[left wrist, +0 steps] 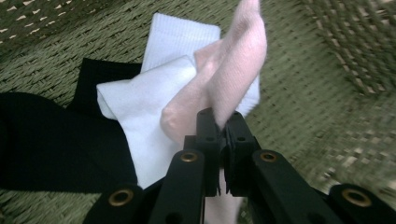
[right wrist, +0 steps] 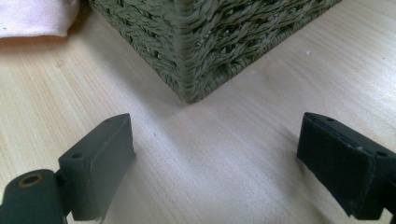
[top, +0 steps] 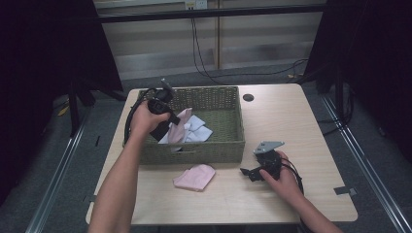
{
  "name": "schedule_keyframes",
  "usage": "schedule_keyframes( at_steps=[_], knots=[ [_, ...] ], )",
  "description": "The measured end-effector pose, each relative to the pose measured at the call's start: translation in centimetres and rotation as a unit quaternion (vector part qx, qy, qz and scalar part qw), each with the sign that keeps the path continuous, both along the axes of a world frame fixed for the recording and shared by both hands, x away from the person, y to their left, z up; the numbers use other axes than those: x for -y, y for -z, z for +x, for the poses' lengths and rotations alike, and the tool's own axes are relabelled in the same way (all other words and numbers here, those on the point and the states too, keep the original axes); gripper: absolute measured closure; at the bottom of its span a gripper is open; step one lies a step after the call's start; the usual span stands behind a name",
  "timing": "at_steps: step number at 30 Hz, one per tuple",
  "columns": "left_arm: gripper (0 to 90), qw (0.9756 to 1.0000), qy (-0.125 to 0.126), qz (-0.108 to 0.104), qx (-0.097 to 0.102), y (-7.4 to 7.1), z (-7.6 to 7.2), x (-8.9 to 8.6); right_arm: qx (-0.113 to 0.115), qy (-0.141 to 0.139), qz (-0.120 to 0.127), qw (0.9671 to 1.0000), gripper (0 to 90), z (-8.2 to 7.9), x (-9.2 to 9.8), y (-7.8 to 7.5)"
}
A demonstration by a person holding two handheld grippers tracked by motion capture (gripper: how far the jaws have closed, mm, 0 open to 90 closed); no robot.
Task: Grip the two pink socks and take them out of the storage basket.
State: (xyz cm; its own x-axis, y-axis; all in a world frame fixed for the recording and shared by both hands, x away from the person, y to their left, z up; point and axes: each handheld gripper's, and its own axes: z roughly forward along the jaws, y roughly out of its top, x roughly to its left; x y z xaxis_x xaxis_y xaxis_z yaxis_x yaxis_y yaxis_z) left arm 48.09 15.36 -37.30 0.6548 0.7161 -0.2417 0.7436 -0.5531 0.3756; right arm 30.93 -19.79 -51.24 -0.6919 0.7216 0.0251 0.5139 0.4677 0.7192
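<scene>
Left gripper [left wrist: 223, 122] pinches a pink sock [left wrist: 236, 65] over the basket [top: 228, 145], apparently mid-transfer; release looks next. Right gripper [right wrist: 215, 158] rests agape on the table [top: 291, 121], near a second pink sock [top: 194, 177].

One woven basket [top: 228, 145] sits on one wooden table [top: 311, 126]. Pink socks: two, one in the basket [left wrist: 233, 60] and one folded on the table [top: 194, 177]. White socks [left wrist: 154, 93] in the basket: two, as far as the overlap lets me tell. One black garment [left wrist: 46, 135] lies under them. Two grippers, left [left wrist: 223, 122] and right [top: 252, 171].
</scene>
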Motion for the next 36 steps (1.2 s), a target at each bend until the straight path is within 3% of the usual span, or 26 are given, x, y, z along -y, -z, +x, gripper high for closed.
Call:
schedule_keyframes(
  at_steps=[18,36],
  knots=[
    [86.5,0.9998,0.012,-0.017,-0.001,-5.3,-1.5,-0.1,-0.001,0.001,0.001,1.0000,10.2,0.0,0.0,0.0],
    [86.6,0.9993,0.028,-0.023,-0.012,-7.8,-3.0,-0.2,-0.002,0.001,0.001,1.0000,10.2,0.0,0.0,0.0]
  ],
)
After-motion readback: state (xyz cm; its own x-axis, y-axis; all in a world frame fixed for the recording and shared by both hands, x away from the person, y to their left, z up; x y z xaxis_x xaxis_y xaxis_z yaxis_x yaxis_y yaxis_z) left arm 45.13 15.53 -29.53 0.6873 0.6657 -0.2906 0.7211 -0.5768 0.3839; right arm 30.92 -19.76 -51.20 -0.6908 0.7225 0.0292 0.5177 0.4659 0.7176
